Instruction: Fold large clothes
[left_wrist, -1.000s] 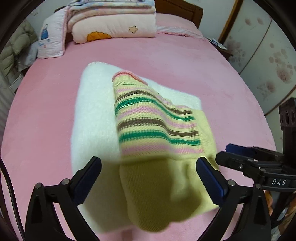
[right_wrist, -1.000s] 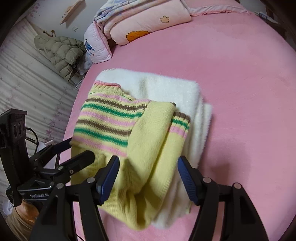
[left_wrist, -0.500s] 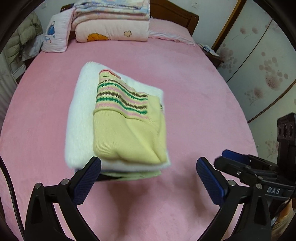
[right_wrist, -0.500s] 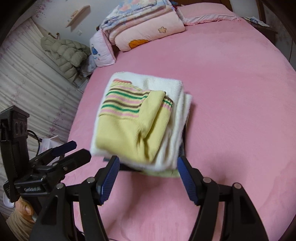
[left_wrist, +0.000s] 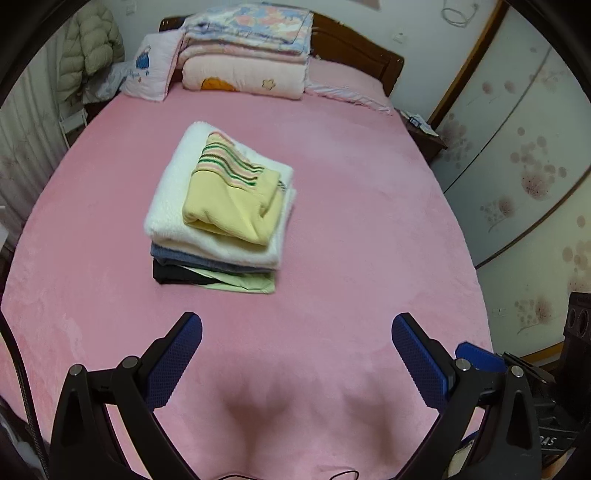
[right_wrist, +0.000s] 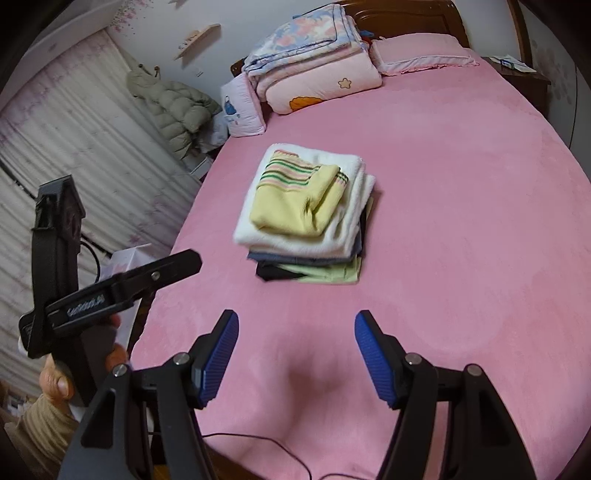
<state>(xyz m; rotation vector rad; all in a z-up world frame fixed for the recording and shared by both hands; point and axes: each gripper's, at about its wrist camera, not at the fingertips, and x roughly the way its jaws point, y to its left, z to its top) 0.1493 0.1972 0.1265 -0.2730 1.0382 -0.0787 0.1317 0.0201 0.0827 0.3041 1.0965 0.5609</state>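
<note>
Left wrist view: the folded stack (left_wrist: 221, 221) lay ahead, left of centre, well apart from both grippers (left_wrist: 295, 354) (right_wrist: 295, 350) (jaws apart, empty).

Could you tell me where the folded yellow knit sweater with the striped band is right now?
The yellow knit sweater lies on top of the folded white fleece, crowning the clothes stack mid-bed on the pink bedspread, left of centre in the left wrist view.

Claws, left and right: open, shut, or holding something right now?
Left claw: open, holding nothing.
Right claw: open, holding nothing.
</note>
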